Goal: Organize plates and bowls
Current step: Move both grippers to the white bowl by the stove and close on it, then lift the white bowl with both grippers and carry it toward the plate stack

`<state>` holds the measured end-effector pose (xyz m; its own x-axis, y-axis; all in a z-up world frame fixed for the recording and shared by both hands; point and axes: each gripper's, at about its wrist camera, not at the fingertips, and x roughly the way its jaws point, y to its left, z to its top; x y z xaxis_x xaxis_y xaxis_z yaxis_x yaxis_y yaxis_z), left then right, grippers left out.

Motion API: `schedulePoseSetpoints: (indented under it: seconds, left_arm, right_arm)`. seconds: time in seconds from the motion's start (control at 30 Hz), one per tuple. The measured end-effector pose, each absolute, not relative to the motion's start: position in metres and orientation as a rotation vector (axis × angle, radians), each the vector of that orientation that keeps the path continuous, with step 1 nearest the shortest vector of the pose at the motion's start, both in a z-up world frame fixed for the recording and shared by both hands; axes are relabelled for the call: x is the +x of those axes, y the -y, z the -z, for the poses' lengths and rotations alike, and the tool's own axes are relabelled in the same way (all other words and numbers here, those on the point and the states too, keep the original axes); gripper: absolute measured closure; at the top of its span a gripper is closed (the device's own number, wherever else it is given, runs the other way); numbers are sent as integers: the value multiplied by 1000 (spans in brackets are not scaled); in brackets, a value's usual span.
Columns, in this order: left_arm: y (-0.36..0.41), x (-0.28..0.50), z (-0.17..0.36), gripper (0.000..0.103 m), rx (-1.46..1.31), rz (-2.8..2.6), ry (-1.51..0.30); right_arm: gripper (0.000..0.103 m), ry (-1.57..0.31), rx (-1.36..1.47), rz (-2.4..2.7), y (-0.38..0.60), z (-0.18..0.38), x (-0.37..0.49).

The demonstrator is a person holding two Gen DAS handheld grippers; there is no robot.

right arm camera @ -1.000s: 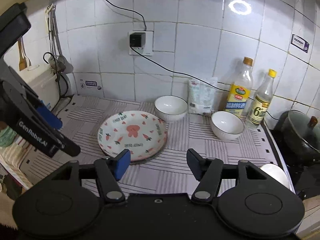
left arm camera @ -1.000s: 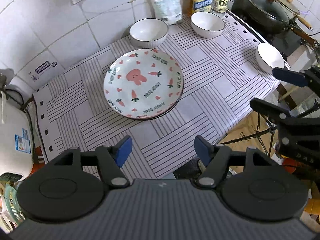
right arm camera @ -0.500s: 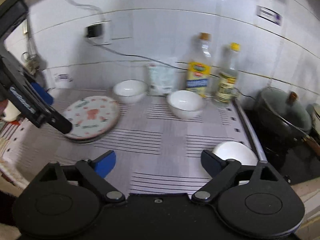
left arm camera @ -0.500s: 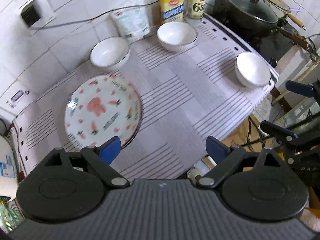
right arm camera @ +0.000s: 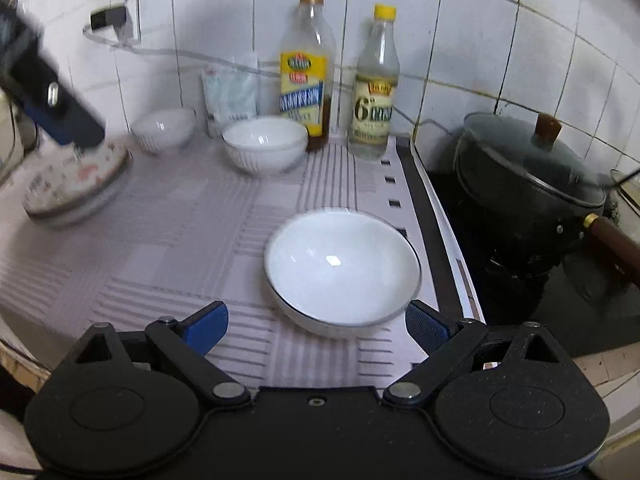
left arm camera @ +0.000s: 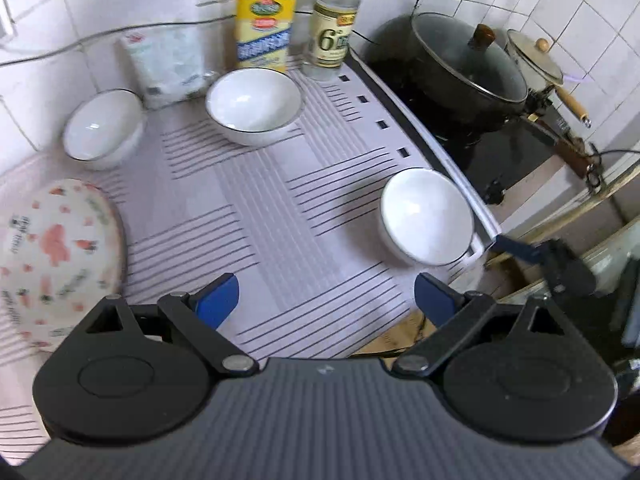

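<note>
Three white bowls stand on the striped cloth. The near bowl [right arm camera: 342, 266] [left arm camera: 426, 216] sits by the cloth's right edge, just ahead of my open, empty right gripper [right arm camera: 316, 326]. A second bowl [left arm camera: 254, 104] [right arm camera: 264, 148] stands before the bottles. A third bowl [left arm camera: 102, 126] [right arm camera: 164, 130] is at the back left. The stacked rabbit-and-carrot plates [left arm camera: 52, 256] [right arm camera: 72, 184] lie at the left. My left gripper [left arm camera: 326, 300] is open and empty over the cloth's front edge.
An oil bottle [right arm camera: 306, 68], a vinegar bottle [right arm camera: 376, 84] and a white packet [right arm camera: 230, 92] stand against the tiled wall. A lidded black pot [right arm camera: 528, 184] sits on the stove to the right, its wooden handle [right arm camera: 618, 246] pointing out. A small lidded pan [left arm camera: 538, 60] is behind it.
Both grippers have swung right toward the stove side and opened wider. The near bowl now lies just ahead of my right gripper; the plates have slid to the left of both views.
</note>
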<state>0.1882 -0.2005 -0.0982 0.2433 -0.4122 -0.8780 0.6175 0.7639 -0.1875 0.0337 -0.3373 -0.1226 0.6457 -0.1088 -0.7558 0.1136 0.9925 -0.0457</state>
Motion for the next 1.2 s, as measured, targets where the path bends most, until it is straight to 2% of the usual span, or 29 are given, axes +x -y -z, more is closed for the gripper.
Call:
schedulePoseSetpoints:
  seconds: [0.13, 0.27, 0.33, 0.53, 0.6, 0.7, 0.83, 1.2]
  left_arm:
    - [229, 193, 117, 8, 164, 721, -1204]
    - [261, 202, 145, 11, 125, 738, -1258]
    - [274, 205, 157, 13, 118, 748, -1254]
    - [295, 205, 185, 29, 104, 681, -1180]
    - [297, 207, 190, 29, 97, 660, -1142]
    - [301, 213, 200, 43, 83, 654, -1147]
    - [303, 218, 207, 70, 37, 671, -1172]
    - [306, 214, 209, 91, 66, 687, -1165]
  right_arm:
    - [6, -852, 33, 105, 353, 150, 36]
    - [6, -753, 61, 128, 360, 176, 36]
    - [6, -713, 75, 121, 360, 181, 40]
    - [6, -687, 50, 112, 360, 192, 50]
    - [6, -686, 44, 111, 361, 195, 51]
    - [6, -689, 33, 112, 360, 198, 54]
    - [6, -690, 27, 103, 360, 198, 57]
    - [6, -684, 32, 104, 361, 200, 59]
